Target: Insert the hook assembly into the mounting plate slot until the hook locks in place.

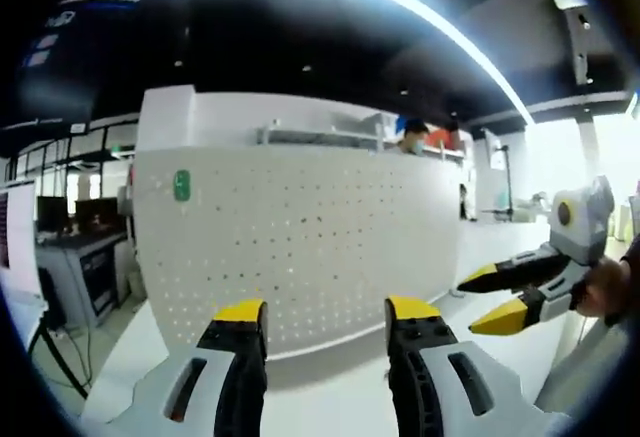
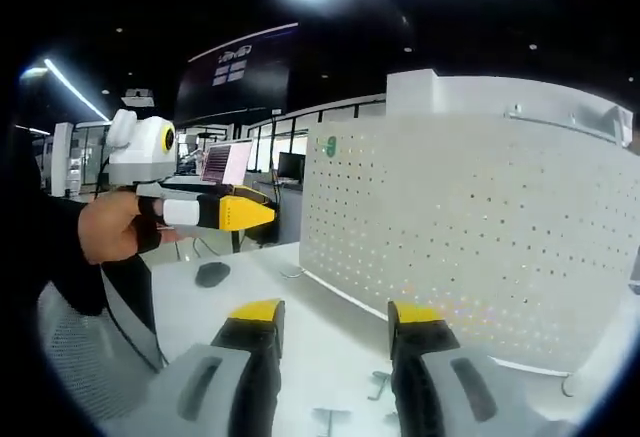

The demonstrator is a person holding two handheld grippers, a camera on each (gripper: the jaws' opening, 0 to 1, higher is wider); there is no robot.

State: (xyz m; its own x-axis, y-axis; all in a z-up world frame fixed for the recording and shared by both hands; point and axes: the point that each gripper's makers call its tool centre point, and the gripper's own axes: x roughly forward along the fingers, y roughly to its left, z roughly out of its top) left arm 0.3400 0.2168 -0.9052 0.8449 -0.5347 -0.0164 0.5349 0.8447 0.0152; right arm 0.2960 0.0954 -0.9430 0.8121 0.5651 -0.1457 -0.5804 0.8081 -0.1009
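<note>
A large white pegboard panel point(image 1: 300, 247) stood upright across the middle of the left gripper view, dotted with rows of small holes, a small green tag point(image 1: 181, 184) near its upper left corner. In the right gripper view the same pegboard panel point(image 2: 470, 227) filled the right half of the frame, with the green tag point(image 2: 330, 144) at its upper left. It rested on a white table point(image 2: 240, 297) that ran across the lower part of both views.

The left gripper point(image 1: 325, 312) rose from the bottom centre of its own view, its two yellow-tipped jaws set wide apart with nothing between them. It also appeared at the left middle of the right gripper view point(image 2: 255, 214), held by a person's hand point(image 2: 115, 227).

The right gripper point(image 2: 335, 314) rose from the bottom centre of its own view, jaws likewise spread and empty. In the left gripper view it entered from the right edge point(image 1: 480, 297), jaws parted, a hand point(image 1: 605, 287) behind it.

A dark computer mouse point(image 2: 212, 274) lay on the table at lower left of the right gripper view.

Small metal hooks point(image 2: 378, 385) lay on the table at the bottom of the right gripper view, between that gripper's jaws and below the pegboard panel's lower edge.
</note>
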